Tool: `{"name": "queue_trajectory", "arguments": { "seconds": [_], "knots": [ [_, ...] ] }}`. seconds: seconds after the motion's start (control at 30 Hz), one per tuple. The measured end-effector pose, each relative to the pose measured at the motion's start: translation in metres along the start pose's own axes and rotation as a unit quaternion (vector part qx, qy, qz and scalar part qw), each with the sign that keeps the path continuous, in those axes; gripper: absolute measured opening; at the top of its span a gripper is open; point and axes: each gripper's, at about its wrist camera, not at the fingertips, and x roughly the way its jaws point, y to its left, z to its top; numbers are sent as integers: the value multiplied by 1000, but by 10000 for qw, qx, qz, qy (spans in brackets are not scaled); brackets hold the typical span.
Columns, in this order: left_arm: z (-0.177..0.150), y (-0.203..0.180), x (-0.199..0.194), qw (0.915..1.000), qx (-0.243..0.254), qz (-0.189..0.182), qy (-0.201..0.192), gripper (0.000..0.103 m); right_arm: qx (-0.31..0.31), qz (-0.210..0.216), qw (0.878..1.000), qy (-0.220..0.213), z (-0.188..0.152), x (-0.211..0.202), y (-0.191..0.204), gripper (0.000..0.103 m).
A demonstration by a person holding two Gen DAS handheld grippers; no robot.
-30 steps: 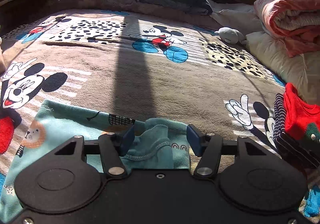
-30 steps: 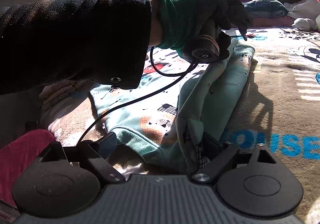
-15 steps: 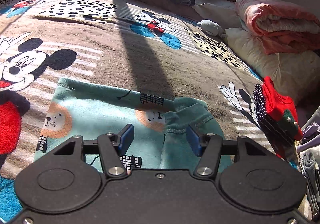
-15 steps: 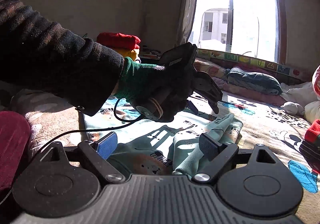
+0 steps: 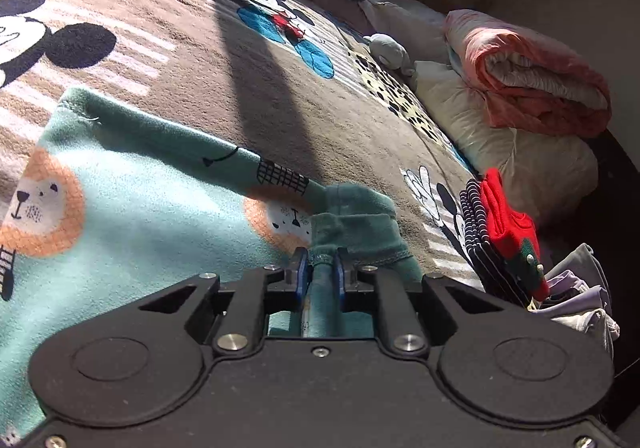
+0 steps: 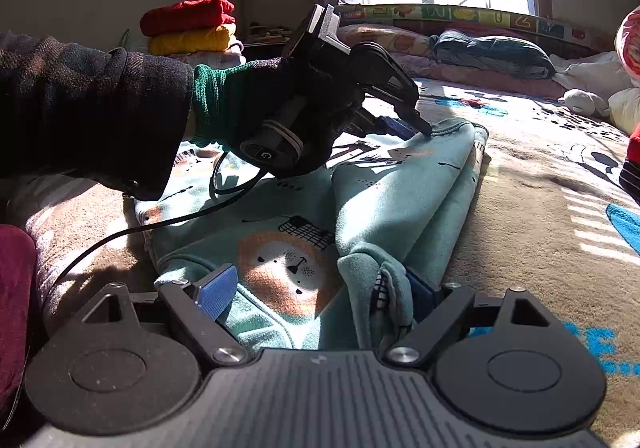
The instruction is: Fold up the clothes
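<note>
While a brown cartoon-print blanket [image 5: 248,96] covers the bed, the teal lion-print garment [image 5: 132,208] lies spread across it (one side folded over). Its darker cuff is pinched in the clenched left gripper [image 5: 319,275]; the right gripper [image 6: 320,298] is spread wide over the near hem.

A teal fleece garment [image 6: 384,208] printed with orange-maned lion faces and small black grid motifs is lying spread on the bed, partly folded: one long panel is lying doubled over along its right side. Its darker teal stitched cuff [image 5: 356,236] is bunching up at the far corner
</note>
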Motion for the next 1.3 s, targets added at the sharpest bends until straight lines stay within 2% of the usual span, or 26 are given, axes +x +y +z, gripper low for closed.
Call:
{"name": "queue_trajectory", "arguments": {
  "seconds": [0.07, 0.17, 0.27, 0.37, 0.47, 0.57, 0.63, 0.67, 0.7, 0.73, 0.8, 1.03, 1.1, 1.17, 1.3],
  "knots": [
    [1, -3, -3, 9998, 139, -108, -40, 6, 76, -46, 10000, -46, -1, -2, -1, 82],
    [5, -4, -12, 9993, 152, -251, -244, 6, 36, -336, 9986, -396, -1, -16, 0, 81],
    [6, -4, -17, 9988, 124, -299, -364, 6, -538, -613, 9929, -868, -1, -28, 14, 81],
    [7, -7, -23, 9979, 98, -409, -492, 6, -1200, -590, 9834, -1231, 1, -35, 32, 82],
    [11, -10, -29, 9962, 103, -565, -654, 6, -1139, -648, 9870, -928, -1, -29, 29, 81],
    [17, -16, -28, 9952, 184, -619, -733, 6, -1057, -646, 9873, -995, 0, -34, 26, 81],
    [17, -19, -24, 9957, 311, -525, -692, 6, -908, -541, 9925, -608, -1, -24, 23, 85],
    [17, -18, -20, 9963, 352, -460, -633, 6, -727, -359, 9965, -197, -3, -14, 18, 87],
    [15, -17, -16, 9968, 366, -419, -574, 6, -673, -279, 9973, 40, -6, -6, 16, 87],
    [13, -15, -14, 9971, 380, -372, -545, 5, -705, -277, 9971, 7, -6, -6, 17, 87],
    [10, -12, -10, 9977, 398, -281, -481, 5, -469, 39, 9989, -30, -3, -8, 15, 91],
    [7, -7, -10, 9977, 413, -270, -466, 6, -620, 176, 9979, 102, -6, -3, 23, 94],
    [8, -7, -9, 9977, 396, -266, -474, 6, -582, 89, 9983, 51, -6, -4, 23, 93],
    [8, -5, -8, 9979, 346, -225, -499, 6, -522, -78, 9986, -39, -6, -7, 23, 89],
    [5, -6, 3, 9982, 517, -46, -286, 5, -506, -187, 9985, 17, -8, -4, 24, 91]
  ]
}}
